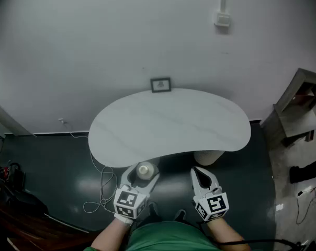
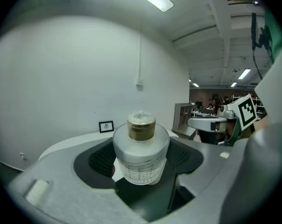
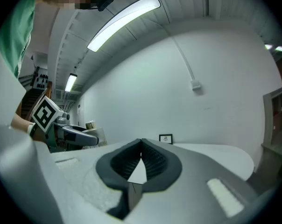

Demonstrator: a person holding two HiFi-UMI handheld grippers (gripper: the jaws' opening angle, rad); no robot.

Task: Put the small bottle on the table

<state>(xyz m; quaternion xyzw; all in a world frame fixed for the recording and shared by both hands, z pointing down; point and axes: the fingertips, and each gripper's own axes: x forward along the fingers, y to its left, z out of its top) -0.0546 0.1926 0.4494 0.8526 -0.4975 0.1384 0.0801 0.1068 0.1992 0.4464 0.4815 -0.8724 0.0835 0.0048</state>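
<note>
Bottle (image 2: 141, 153): white and round-shouldered, with a brownish neck and pale cap (image 2: 141, 120). I see it upright between the fingers of the left gripper.
Bottle position: in the head view the bottle (image 1: 145, 170) is off the worktop, just short of its near edge and above the dark floor (image 1: 58, 177).
Left gripper (image 1: 144, 172): its dark ribbed fingers (image 2: 101, 160) stand wide apart, clamped on the bottle's two sides.
Right gripper (image 1: 197, 172): its fingers (image 3: 155, 160) are together at the tips with nothing between them. I see it held beside the left one, also short of the worktop edge.
Worktop (image 1: 168, 124): white and kidney-shaped, with a bare surface.
Framed picture (image 1: 160, 84): small and upright at the worktop's far edge, against the wall.
Cable (image 1: 98, 192): white, looped on the floor to the left of the left gripper.
</note>
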